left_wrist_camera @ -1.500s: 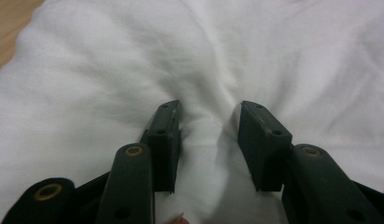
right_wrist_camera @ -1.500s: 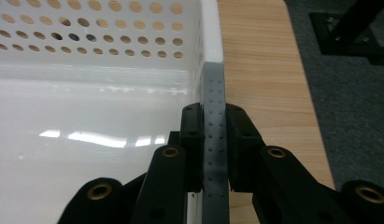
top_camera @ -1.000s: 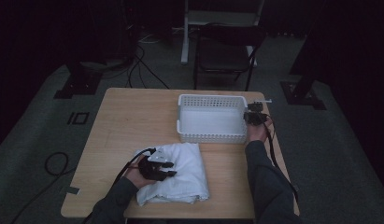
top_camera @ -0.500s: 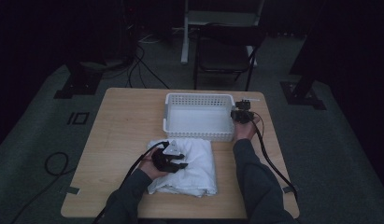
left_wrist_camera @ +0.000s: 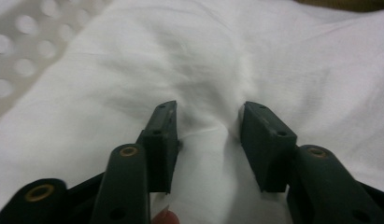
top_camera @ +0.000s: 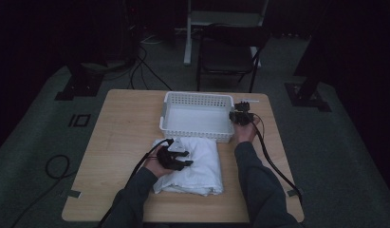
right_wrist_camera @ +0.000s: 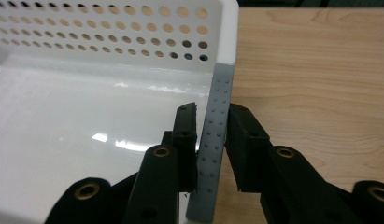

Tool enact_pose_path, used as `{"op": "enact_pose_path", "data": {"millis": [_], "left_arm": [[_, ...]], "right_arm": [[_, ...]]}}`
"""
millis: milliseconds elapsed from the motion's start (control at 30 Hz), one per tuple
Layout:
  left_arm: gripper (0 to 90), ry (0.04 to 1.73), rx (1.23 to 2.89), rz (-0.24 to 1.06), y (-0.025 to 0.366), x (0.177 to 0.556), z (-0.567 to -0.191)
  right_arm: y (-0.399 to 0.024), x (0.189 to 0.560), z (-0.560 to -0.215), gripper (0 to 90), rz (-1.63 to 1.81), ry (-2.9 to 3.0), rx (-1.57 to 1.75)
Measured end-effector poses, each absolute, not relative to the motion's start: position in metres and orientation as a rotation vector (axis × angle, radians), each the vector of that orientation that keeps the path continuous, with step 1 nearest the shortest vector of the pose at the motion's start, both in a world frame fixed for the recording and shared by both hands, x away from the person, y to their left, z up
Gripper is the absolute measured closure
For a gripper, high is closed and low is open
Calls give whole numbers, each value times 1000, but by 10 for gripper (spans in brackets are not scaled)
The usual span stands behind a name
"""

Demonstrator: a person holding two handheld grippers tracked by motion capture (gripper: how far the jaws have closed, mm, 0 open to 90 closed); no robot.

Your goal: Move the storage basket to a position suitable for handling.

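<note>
- High view: white perforated basket (top_camera: 197,116) toward the far middle of the wooden desk (top_camera: 121,128), empty, glossy floor; folded white cloth (top_camera: 202,166) just in front of it, nearly touching its near wall.
- Left gripper (left_wrist_camera: 208,126) pressed down on the cloth, jaws spread, a raised wrinkle of fabric bunched between them; soft creases all round.
- Right gripper (right_wrist_camera: 211,144) pinching the basket's right side wall, one jaw inside, one outside; wall edge grey in shadow, dotted with small holes.
</note>
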State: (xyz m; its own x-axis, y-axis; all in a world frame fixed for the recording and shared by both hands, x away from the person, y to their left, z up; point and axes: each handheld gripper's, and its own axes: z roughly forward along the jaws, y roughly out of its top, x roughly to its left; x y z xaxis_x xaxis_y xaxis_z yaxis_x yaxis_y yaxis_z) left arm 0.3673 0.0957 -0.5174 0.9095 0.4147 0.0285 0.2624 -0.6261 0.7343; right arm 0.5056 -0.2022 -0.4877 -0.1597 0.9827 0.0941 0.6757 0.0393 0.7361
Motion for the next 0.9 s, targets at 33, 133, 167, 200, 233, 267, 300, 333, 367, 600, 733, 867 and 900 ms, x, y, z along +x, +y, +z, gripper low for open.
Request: {"op": "enact_pose_path", "data": {"millis": [33, 133, 167, 200, 233, 267, 300, 333, 367, 600, 733, 867, 900], "left_arm": [[531, 493, 2269, 260, 99, 367, -515], [517, 525, 2248, 309, 110, 365, -507], [515, 538, 2238, 324, 115, 364, -504], [513, 551, 2228, 336, 120, 364, -502], [511, 571, 2213, 345, 125, 363, -500], [505, 591, 2197, 357, 131, 362, -499], [503, 608, 2184, 372, 137, 361, -498], [502, 627, 2165, 377, 143, 361, -497], [501, 649, 2152, 385, 149, 361, -496], [479, 811, 2046, 452, 182, 365, -496], [455, 914, 1953, 471, 193, 379, -492], [433, 1003, 1872, 498, 193, 396, -486], [429, 1020, 1852, 501, 192, 400, -485]], "right_arm": [[-204, 502, -487, 730, 928, 1885, 1650], [-208, 489, -481, 693, 959, 1895, 1589], [-210, 484, -478, 667, 966, 1896, 1571], [-211, 478, -476, 645, 970, 1898, 1552], [-213, 472, -474, 628, 989, 1899, 1532], [-215, 466, -472, 606, 996, 1911, 1509], [-216, 459, -470, 594, 999, 1915, 1484], [-218, 453, -469, 574, 1007, 1919, 1462], [-219, 447, -468, 555, 1017, 1931, 1447], [-225, 410, -475, 478, 1089, 1989, 1380], [-221, 406, -484, 468, 1074, 2048, 1349], [-220, 413, -487, 471, 1105, 2042, 1381], [-219, 415, -487, 479, 1106, 2032, 1387]]}}
